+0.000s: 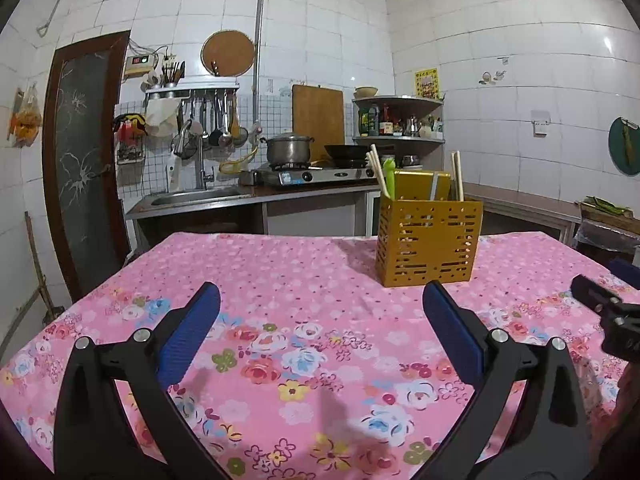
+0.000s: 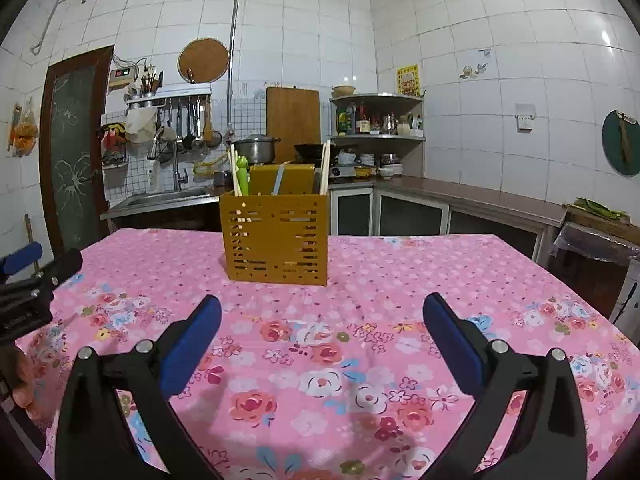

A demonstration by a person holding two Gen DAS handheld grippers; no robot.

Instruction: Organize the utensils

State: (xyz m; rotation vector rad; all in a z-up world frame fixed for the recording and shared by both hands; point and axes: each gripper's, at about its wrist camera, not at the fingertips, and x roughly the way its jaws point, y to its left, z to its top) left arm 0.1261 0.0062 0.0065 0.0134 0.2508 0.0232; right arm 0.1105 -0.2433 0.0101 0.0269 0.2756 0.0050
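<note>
Both hand-held grippers (image 1: 320, 292) (image 2: 322, 304) gape empty; only the right view shows counter cabinets (image 2: 412, 216).

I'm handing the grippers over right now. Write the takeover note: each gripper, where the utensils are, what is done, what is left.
Left gripper: open, empty, low over the pink floral tablecloth.
Right gripper: open, empty, facing the yellow utensil holder.
Things: the holder stands upright on the cloth, nearer the far edge. Inside it: chopsticks at both ends, a green-handled utensil on the left side, and a grey-handled one in the middle.
Done: no loose utensil shows on the cloth in either view, so sorting looks finished.
Left: check the table areas outside both views; otherwise nothing to pick up.
</note>
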